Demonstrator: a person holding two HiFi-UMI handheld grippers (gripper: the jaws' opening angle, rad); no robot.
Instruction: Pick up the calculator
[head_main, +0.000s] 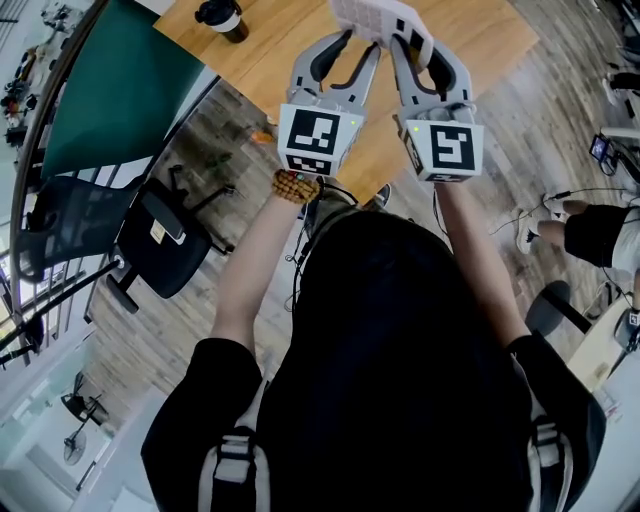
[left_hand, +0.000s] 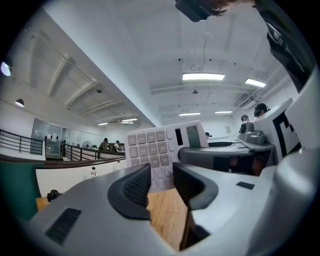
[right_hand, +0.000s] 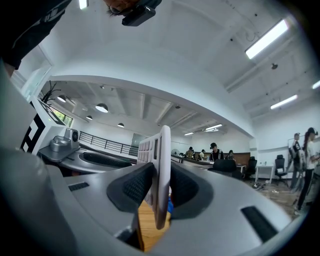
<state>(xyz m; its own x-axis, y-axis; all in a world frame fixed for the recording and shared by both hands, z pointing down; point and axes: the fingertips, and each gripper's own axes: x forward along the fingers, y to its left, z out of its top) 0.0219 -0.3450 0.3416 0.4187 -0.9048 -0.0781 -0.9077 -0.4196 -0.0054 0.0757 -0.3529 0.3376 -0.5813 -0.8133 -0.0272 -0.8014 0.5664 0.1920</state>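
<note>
Right gripper view — right gripper clamped on the white calculator, held upright and edge-on above the wooden table, left gripper jaws apart just before its keypad — key legends too small to read.

Left gripper level, jaws apart, nothing between pads. Right gripper alongside, level, clamped on upright calculator.
</note>
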